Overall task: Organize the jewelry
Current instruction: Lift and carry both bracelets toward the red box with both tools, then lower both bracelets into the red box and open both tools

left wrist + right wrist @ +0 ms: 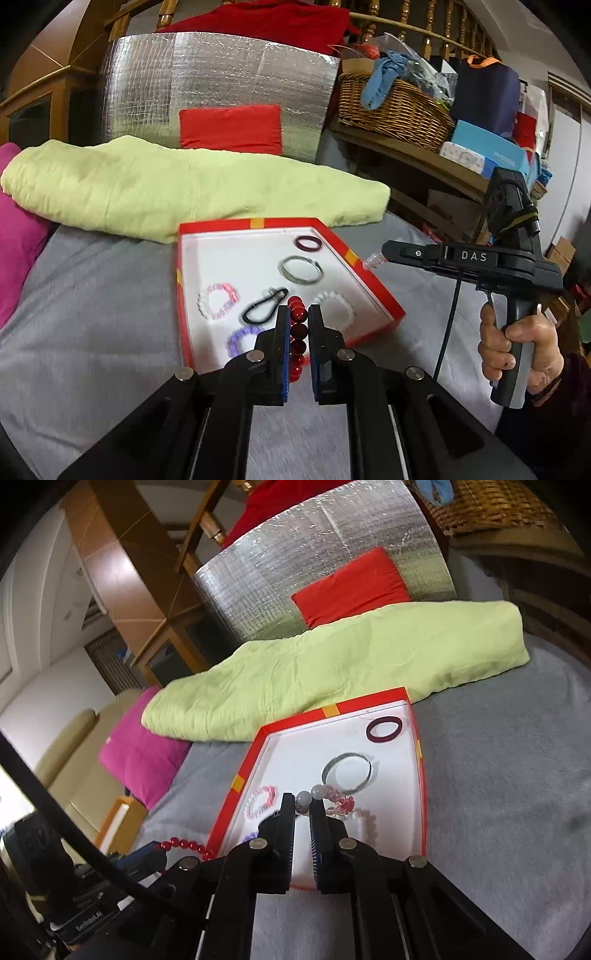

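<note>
A red box with a white inside [369, 280] [251, 760] lies on the grey bed. In it are a dark maroon ring bangle [308, 243] [384, 729], a silver bangle [301, 269] [347, 771], a pink-white bead bracelet [218, 299] [260, 801], a black clip [264, 304], a white bead bracelet [338, 306] [364, 821] and a purple bead bracelet [240, 338]. My left gripper [298, 314] is shut on a red bead bracelet [297, 332] [184, 845] over the box's near edge. My right gripper [303, 803] [384, 251] is shut on a clear and pink bead bracelet [332, 799] [373, 260] above the box.
A light green folded blanket [184, 184] [332, 664] lies behind the box, a magenta pillow [144, 753] to the left. A silver foil panel with a red cushion [231, 127] stands behind. A wicker basket [395, 107] and boxes sit on a wooden shelf at the right.
</note>
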Demonstrator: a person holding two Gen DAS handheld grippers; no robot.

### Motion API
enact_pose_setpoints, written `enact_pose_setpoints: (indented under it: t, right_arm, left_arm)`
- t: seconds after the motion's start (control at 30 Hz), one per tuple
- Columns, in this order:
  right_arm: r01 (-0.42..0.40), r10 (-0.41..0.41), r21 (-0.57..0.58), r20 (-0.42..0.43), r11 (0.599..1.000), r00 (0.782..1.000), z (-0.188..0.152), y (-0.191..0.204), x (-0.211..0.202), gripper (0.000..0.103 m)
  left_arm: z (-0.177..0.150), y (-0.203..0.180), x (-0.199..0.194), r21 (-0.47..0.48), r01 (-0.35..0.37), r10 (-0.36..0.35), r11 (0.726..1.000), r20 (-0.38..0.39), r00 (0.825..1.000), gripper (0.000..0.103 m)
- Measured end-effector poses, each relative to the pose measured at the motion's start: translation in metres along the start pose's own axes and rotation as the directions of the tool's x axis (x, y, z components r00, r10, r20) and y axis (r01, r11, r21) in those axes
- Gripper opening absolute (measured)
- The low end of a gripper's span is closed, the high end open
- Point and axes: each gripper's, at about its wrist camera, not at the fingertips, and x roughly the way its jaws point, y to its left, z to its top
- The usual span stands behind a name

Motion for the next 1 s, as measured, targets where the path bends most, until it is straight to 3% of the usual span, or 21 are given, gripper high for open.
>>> enact_pose_setpoints:
  t: [0.33, 0.57, 1.0]
  right_arm:
    - [-0.017, 0.024, 0.123, -0.055, 0.992, 0.998, 0.021, -0.031, 0.031, 0.009]
    - [-0.016, 0.034, 0.203, -0.087, 0.979, 0.996, 0.022, -0.053, 0.050, 0.009]
    - [-0.059, 0.098, 0.273, -0.132, 0.960, 0.986, 0.020, -0.065, 0.064, 0.009]
  left_arm:
    - [0.058, 0.017, 0.044, 0.006, -0.017, 0.017, 1.000, -0.004, 1.000, 0.010]
    - [0.091, 0.023, 0.091, 0.021, -0.046, 0.047, 0.999, -0.064, 0.997, 0.010]
    - [0.100, 0.034, 0.151, -0.030, -0.110, 0.103, 0.993, -0.182, 0.978, 0.010]
